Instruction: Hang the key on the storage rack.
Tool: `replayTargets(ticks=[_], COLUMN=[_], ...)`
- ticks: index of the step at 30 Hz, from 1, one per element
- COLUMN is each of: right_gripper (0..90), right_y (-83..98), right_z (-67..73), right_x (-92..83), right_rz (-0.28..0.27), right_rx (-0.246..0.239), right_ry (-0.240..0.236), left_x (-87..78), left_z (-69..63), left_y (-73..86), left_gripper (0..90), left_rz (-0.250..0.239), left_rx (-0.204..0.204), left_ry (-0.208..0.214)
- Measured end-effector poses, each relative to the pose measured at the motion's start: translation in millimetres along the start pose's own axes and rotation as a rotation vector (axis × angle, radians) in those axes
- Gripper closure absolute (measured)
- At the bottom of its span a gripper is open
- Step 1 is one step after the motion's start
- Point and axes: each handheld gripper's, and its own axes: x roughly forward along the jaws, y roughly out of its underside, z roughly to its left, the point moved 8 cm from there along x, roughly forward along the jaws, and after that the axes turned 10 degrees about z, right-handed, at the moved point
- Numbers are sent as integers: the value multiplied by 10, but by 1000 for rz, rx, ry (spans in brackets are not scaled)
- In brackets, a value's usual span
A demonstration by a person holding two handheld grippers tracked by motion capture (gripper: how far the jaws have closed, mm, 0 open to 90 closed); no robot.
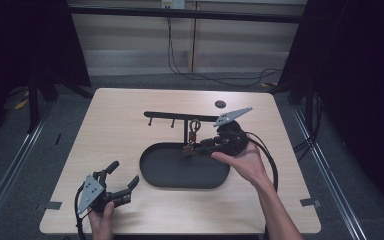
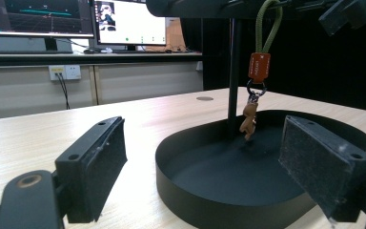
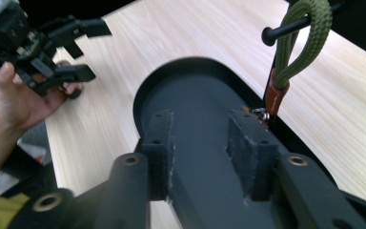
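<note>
At the lower left of the high view, the person's left hand [image 1: 101, 220] holds the left tongs [image 1: 125, 181] low over the pale wooden bench [image 1: 110, 130], jaws spread wide and nothing between them. In the left gripper view those two black jaws stand well apart at the bottom corners, looking across the bench toward the tray, with monitors [image 2: 76, 19] on a far desk at the upper left.

In the middle of the high view lies a black oval tray [image 1: 155, 175] with a raised rim. A thin black post rises from its far side and carries a horizontal bar [image 1: 180, 116] with small pegs. From one peg hangs a keychain [image 2: 259, 67]: an olive cord loop [image 3: 310, 33], an orange tag, a metal ring and a small tan figure [image 2: 249, 121] that dangles just above the tray floor, beside the post.

To the right of centre in the high view, the right hand [image 1: 247, 162] holds the right tongs [image 1: 196, 148] at the tray's far right rim, tips just beside the hanging figure. In the right gripper view its jaws are part open, a gap between the pads [image 3: 159, 138], gripping nothing; the orange tag and ring sit just beyond the right-hand pad. The left hand and its tongs show at the upper left of that view.
</note>
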Motion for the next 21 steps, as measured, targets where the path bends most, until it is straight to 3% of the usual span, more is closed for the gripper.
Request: replayTargets(ticks=[6, 10, 18, 21], right_gripper=[489, 404, 221, 166], right_y=[111, 234, 525, 622], right_z=[108, 100, 68, 35], right_x=[59, 121, 237, 253], right_rz=[-73, -144, -291, -332], right_rx=[6, 24, 97, 109], right_ry=[42, 76, 71, 110], left_x=[-1, -1, 0, 0], left_z=[1, 1, 0, -1], left_y=[1, 1, 0, 0], left_gripper=[156, 157, 156, 156], left_rz=[2, 2, 0, 0], left_rx=[2, 2, 0, 0], left_ry=[0, 0, 0, 2])
